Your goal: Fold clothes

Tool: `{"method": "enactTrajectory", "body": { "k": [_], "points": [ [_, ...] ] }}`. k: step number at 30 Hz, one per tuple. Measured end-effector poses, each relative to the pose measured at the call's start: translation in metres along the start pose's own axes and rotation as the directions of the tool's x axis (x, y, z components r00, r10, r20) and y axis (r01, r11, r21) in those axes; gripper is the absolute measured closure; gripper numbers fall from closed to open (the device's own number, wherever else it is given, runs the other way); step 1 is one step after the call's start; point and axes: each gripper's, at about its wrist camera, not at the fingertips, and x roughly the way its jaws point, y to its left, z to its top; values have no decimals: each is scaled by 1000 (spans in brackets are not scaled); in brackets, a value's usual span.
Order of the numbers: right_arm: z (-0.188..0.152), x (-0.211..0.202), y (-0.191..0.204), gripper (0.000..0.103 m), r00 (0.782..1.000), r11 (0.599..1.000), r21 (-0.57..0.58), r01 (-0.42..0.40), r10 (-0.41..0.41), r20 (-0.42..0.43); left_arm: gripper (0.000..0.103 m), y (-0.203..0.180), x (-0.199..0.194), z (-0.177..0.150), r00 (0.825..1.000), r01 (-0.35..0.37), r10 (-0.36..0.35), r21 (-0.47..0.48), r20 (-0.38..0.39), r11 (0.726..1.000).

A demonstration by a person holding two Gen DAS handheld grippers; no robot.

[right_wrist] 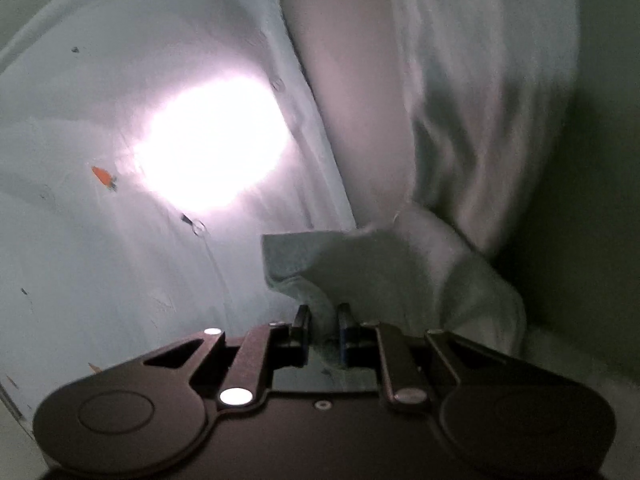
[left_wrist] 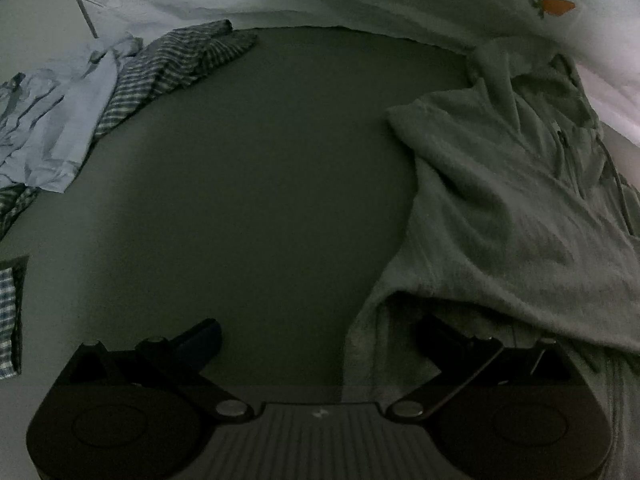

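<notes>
On the dim bed, left gripper [left_wrist: 316, 336] jaws spread, one hidden under the sweater [left_wrist: 512, 200]; right gripper [right_wrist: 324, 328] pinches it.

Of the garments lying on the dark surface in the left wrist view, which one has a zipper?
The grey fleece pullover on the right, with a short zipper at its collar. The light blue shirt and the striped garment at the left show none.
</notes>
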Motion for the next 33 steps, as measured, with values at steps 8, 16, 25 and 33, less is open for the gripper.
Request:
{"method": "enactTrajectory", "body": {
  "k": [8, 16, 25, 33],
  "points": [
    [-42, 26, -20, 89, 996, 999, 30, 22, -20, -87, 0, -2, 0, 3, 1000, 4, -4, 10, -27, 1000],
    [-92, 74, -35, 89, 970, 997, 1, 75, -73, -234, 0, -1, 1, 6, 999, 8, -8, 21, -32, 1000],
    [-147, 125, -62, 89, 897, 985, -42, 166, -169, -409, 0, -1, 1, 7, 999, 15, -14, 32, -39, 999],
    [-165, 143, -81, 88, 841, 966, -70, 250, -253, -478, 0, -1, 2, 8, 999, 15, -14, 31, -44, 999]
  ]
}}
